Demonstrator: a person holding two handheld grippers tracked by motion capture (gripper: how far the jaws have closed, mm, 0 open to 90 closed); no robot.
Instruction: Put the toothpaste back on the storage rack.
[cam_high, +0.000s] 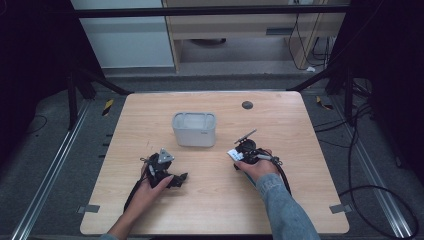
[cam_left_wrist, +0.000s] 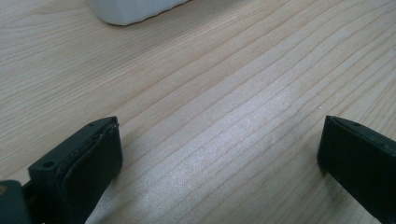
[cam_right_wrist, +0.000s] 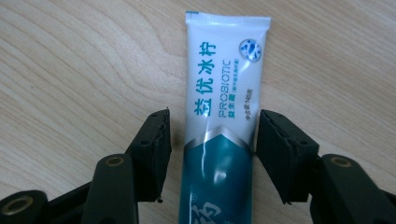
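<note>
Two black jaws of my right gripper (cam_right_wrist: 212, 154) straddle the toothpaste tube (cam_right_wrist: 223, 107), one on each side of its body; the right jaw looks to be at the tube's edge while a thin gap shows on the left, so I judge them set around it and not yet pinching. Its long axis runs straight away from me between the jaws, flat crimped end farthest out, so closing would squeeze it across its width. It lies flat on the wooden table (cam_high: 300, 200), to the right of the grey container (cam_high: 194, 129) and apart from it. It looks white at the far end, teal toward my hand, with a silver chevron and "PROBIOTIC" printed lengthwise. My left gripper (cam_left_wrist: 219, 154) sits spread wide over bare wood, well apart from the tube, so my right one is nearer.
</note>
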